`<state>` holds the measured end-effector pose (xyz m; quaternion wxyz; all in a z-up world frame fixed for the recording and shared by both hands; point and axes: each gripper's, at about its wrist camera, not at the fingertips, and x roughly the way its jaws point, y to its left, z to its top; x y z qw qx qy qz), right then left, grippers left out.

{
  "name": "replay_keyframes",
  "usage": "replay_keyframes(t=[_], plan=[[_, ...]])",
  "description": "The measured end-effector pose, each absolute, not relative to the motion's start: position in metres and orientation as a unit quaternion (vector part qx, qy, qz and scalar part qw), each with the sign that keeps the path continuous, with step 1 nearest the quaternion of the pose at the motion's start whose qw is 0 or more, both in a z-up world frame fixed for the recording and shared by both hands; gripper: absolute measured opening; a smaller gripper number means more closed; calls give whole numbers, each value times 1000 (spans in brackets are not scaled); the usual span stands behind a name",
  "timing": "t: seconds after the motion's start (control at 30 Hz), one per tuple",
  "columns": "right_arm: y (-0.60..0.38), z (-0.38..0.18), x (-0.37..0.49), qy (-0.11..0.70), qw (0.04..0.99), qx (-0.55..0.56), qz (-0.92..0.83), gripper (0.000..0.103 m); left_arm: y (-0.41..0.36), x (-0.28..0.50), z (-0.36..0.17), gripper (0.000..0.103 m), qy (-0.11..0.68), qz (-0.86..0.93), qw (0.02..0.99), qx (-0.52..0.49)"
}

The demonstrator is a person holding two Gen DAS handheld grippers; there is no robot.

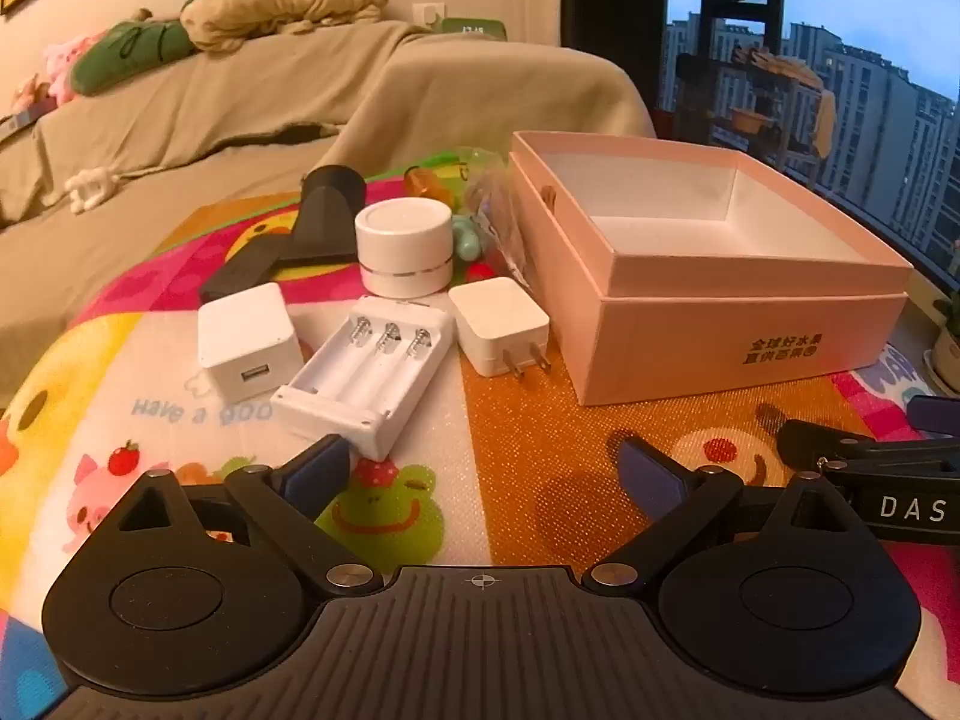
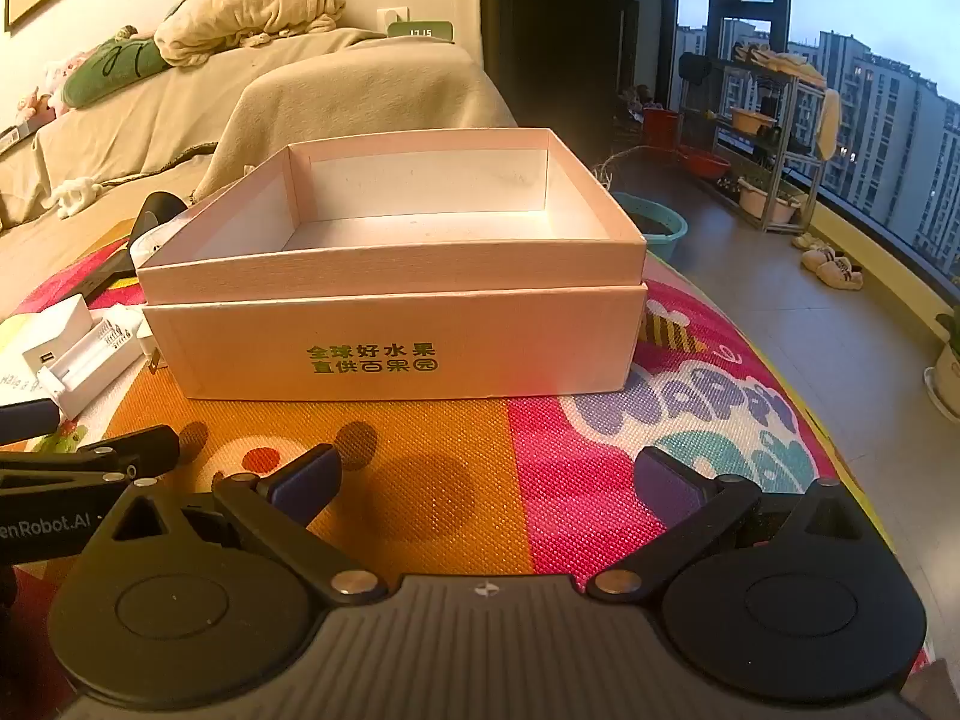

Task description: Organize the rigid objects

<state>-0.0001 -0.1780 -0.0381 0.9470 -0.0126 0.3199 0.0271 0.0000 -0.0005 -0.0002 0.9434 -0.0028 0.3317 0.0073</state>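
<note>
Bright cartoon matting (image 1: 540,468) covers the counter where my things are spread. Nearest my left claw (image 1: 486,468), whose jaws stand wide apart with nothing between them, lies the white battery charger (image 1: 366,372), its near end just ahead of my left finger. A white USB cube (image 1: 249,343) sits just beside the charger on its left, and a white plug adapter (image 1: 501,327) on its right, prongs toward me. Behind them stands a white round puck (image 1: 403,249), with a black nozzle-like piece (image 1: 318,216) beyond it. Right of this cluster rests the pink cardboard box (image 1: 708,282), lidless, its white inside bare. My right claw (image 2: 486,480) hovers low over the mat directly before that box (image 2: 396,324), jaws likewise spread and gripping nothing. Beyond are a draped sofa (image 1: 240,108) and a window (image 1: 870,90) onto tower blocks.
</note>
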Motion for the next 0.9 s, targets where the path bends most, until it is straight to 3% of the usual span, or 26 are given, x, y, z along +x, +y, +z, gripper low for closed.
replay_keyframes(t=[0.9], plan=[[-178,-38,0,320,947,-7,29,103,0,0,0,99,331,7,944,-4]])
